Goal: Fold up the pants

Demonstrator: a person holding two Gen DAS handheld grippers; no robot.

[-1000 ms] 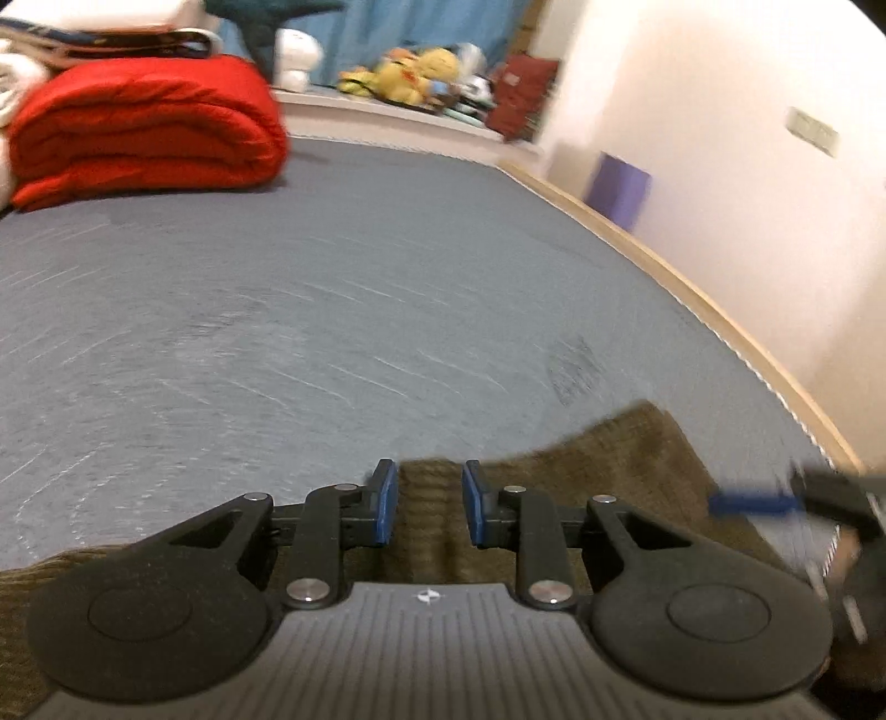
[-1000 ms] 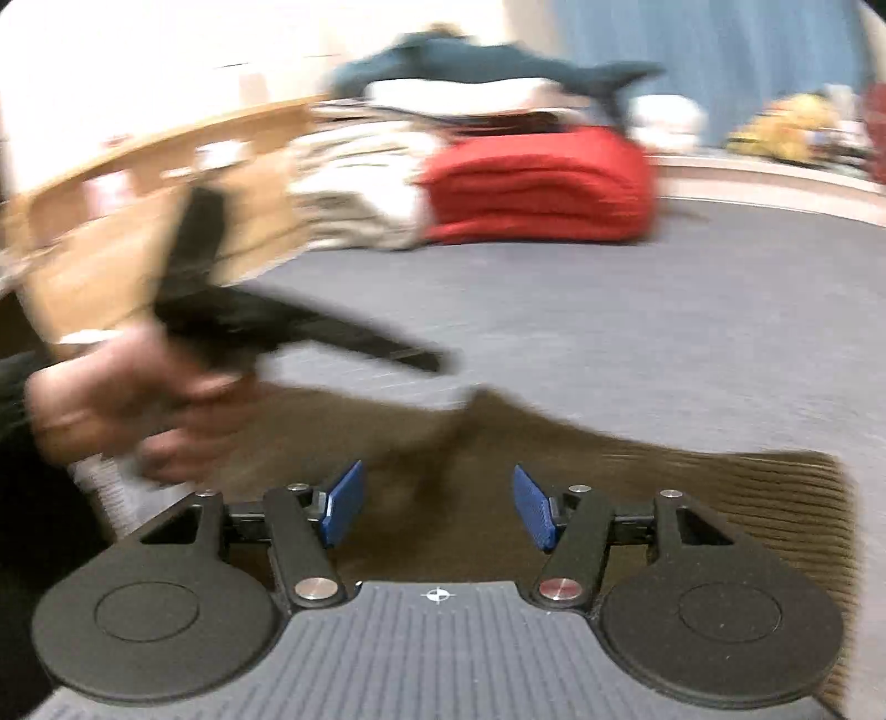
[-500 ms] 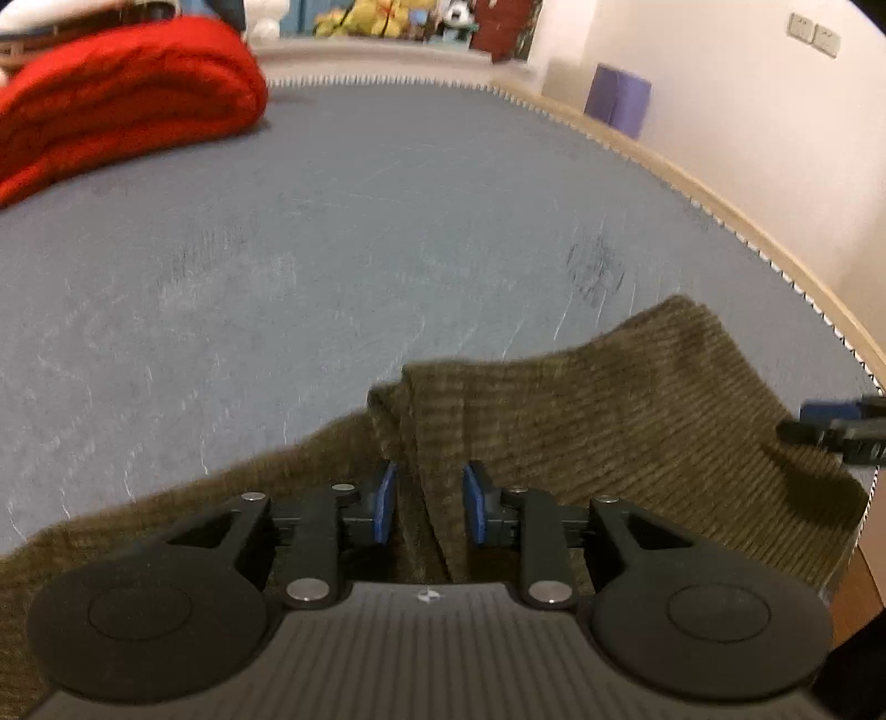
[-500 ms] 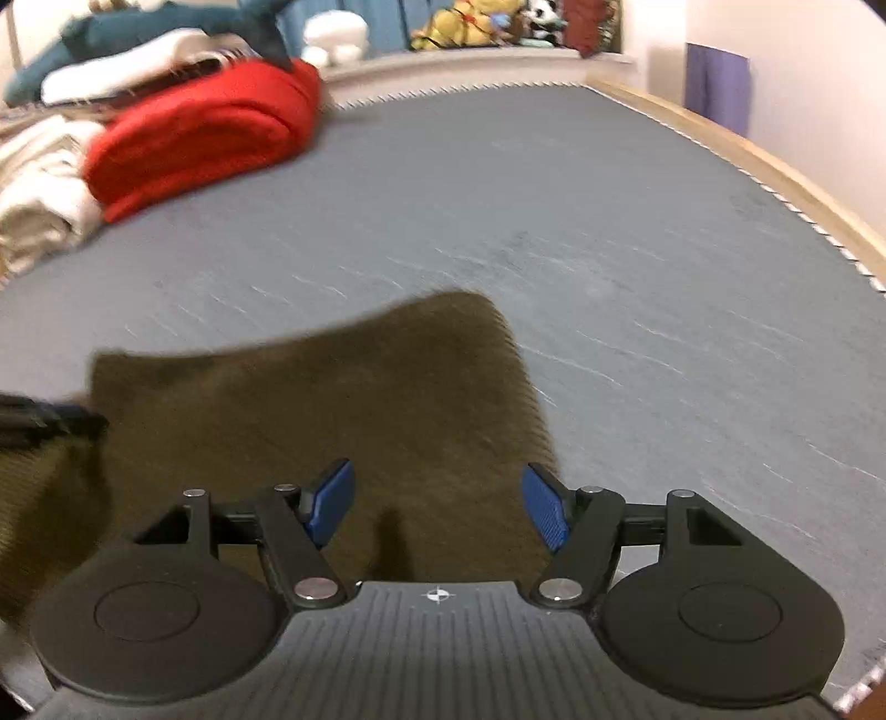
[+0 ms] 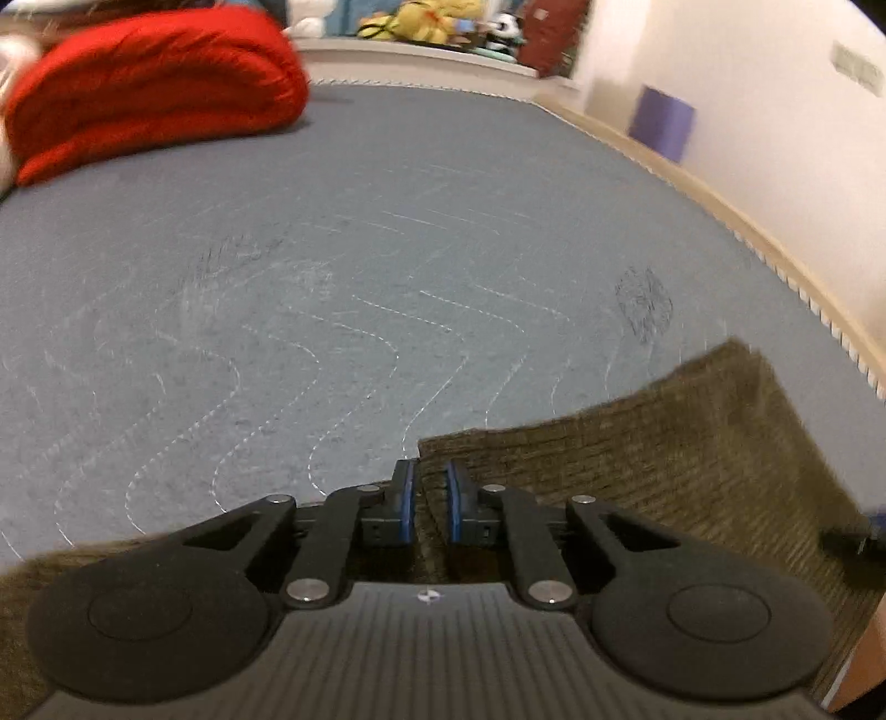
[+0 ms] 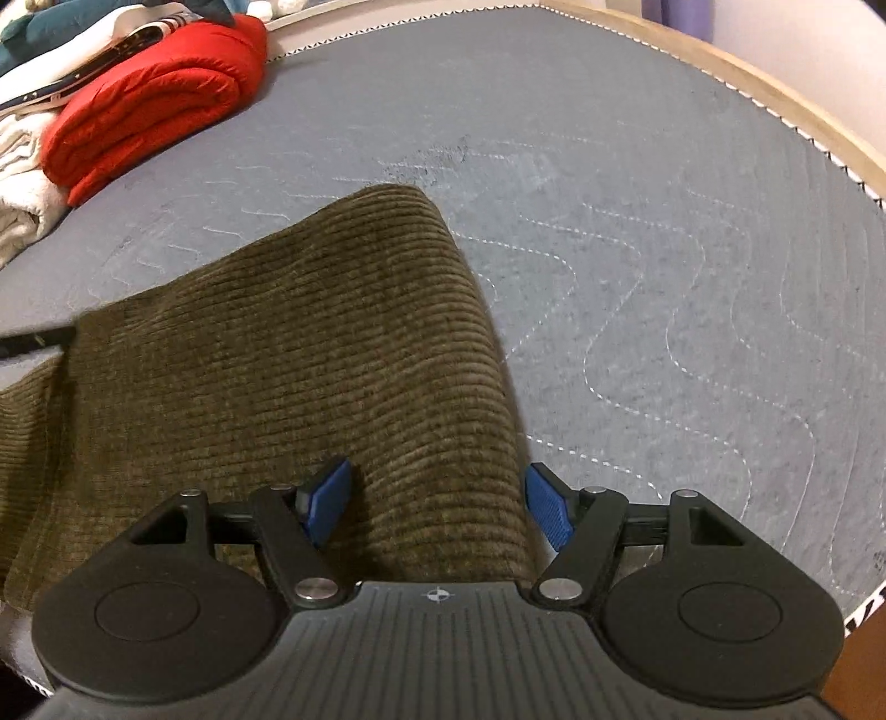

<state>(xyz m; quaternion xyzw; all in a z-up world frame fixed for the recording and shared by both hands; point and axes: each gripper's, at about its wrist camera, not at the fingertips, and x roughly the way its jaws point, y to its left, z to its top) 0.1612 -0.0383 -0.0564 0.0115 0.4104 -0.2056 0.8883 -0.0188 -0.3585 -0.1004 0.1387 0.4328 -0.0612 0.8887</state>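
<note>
Olive-brown corduroy pants (image 6: 288, 354) lie on a grey quilted bed surface (image 6: 637, 232). In the left wrist view the pants (image 5: 692, 437) stretch to the right, and my left gripper (image 5: 431, 501) is shut on a fold of their edge, the blue pads pinching the cloth. In the right wrist view my right gripper (image 6: 437, 507) is open, its blue pads apart on either side of the pants' right edge, just above the cloth. The left gripper's tip shows as a dark bar at the left edge of that view.
A rolled red blanket (image 5: 149, 88) lies at the far left of the bed, also in the right wrist view (image 6: 149, 99), beside white and teal linens (image 6: 22, 183). Plush toys (image 5: 421, 27) sit on a far ledge. A wooden bed rim (image 6: 747, 77) and a white wall (image 5: 775, 138) run along the right.
The left gripper has closed tighter on the pants' fold and moved it. The right gripper has swung over the pants' right edge and come lower, still open.
</note>
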